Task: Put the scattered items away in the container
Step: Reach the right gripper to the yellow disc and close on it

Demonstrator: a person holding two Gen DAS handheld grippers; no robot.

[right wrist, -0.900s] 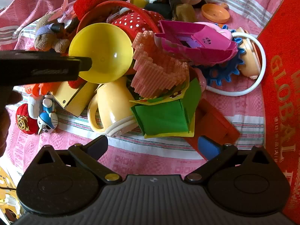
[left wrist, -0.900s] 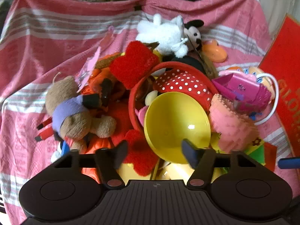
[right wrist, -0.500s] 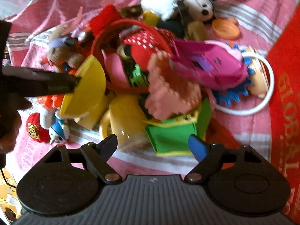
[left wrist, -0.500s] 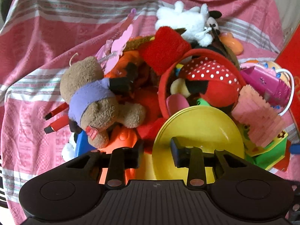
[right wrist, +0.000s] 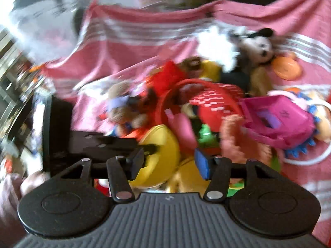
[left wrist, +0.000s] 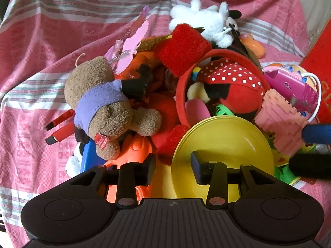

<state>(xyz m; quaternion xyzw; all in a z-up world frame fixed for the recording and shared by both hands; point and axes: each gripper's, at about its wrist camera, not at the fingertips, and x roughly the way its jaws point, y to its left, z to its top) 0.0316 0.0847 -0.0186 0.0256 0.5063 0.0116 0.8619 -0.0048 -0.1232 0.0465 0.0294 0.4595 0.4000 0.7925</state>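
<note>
While my left gripper [left wrist: 172, 168] is pinching the yellow bowl [left wrist: 225, 142] rim, I am aiming it ahead into the red basket [left wrist: 182, 95]; my right gripper [right wrist: 168, 162] is hanging open.

You see a pink cloth [left wrist: 62, 31] with pale stripes under everything, a red mat [left wrist: 322, 66] at its right edge, in daylight.

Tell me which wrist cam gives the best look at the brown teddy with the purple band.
Left wrist. The brown teddy is sharp there, lying left of the red basket, purple band and red tag clear. The right wrist view shows it only as a small, motion-blurred brown shape.
</note>
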